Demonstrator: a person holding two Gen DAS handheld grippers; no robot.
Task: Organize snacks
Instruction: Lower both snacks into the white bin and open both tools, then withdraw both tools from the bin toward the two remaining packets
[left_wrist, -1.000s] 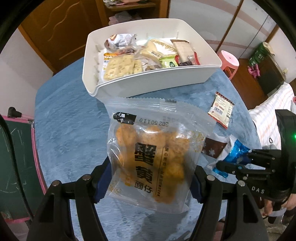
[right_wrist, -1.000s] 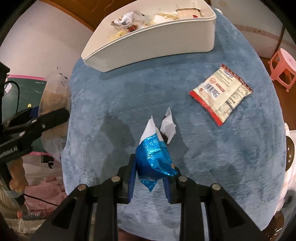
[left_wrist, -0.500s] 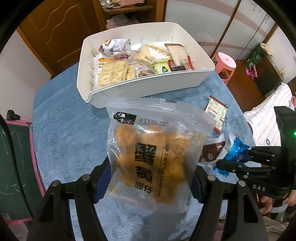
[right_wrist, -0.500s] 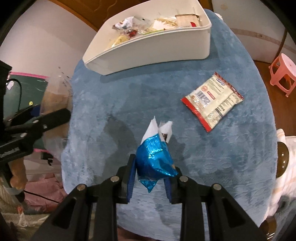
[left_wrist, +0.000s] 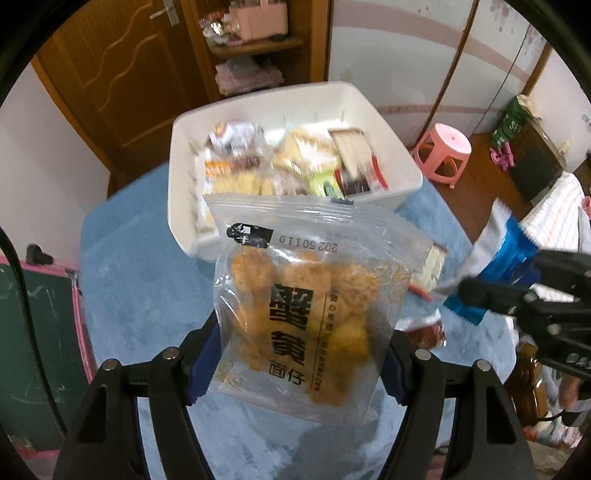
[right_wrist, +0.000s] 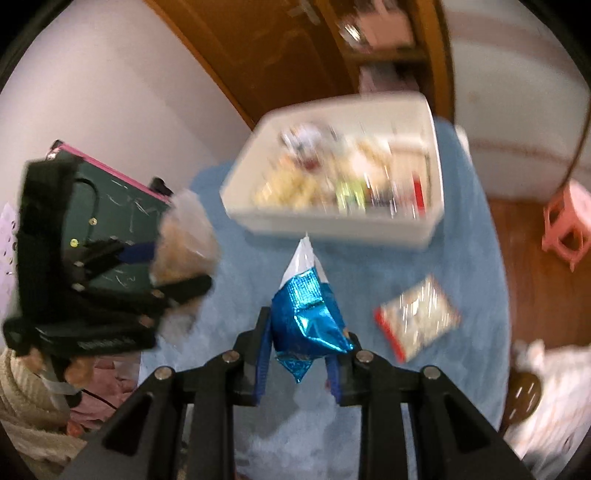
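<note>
My left gripper (left_wrist: 295, 354) is shut on a clear bag of orange snacks (left_wrist: 310, 295) and holds it above the blue table, just short of the white bin (left_wrist: 184, 206). The bin holds several snack packets. My right gripper (right_wrist: 299, 354) is shut on a blue foil packet (right_wrist: 306, 321), lifted above the table. That packet also shows at the right of the left wrist view (left_wrist: 506, 254). The left gripper and its bag show in the right wrist view (right_wrist: 184, 243). The white bin (right_wrist: 332, 225) lies ahead.
A red-and-white snack packet (right_wrist: 417, 317) lies on the blue tablecloth (right_wrist: 472, 258) to the right. A pink stool (left_wrist: 443, 147) stands on the floor beyond the table. A green chalkboard with pink frame (left_wrist: 40, 332) stands at the left.
Both grippers have risen and moved toward the white bin with their packets; the bin now looks nearer and is seen from higher up. The right view is blurred by motion.
</note>
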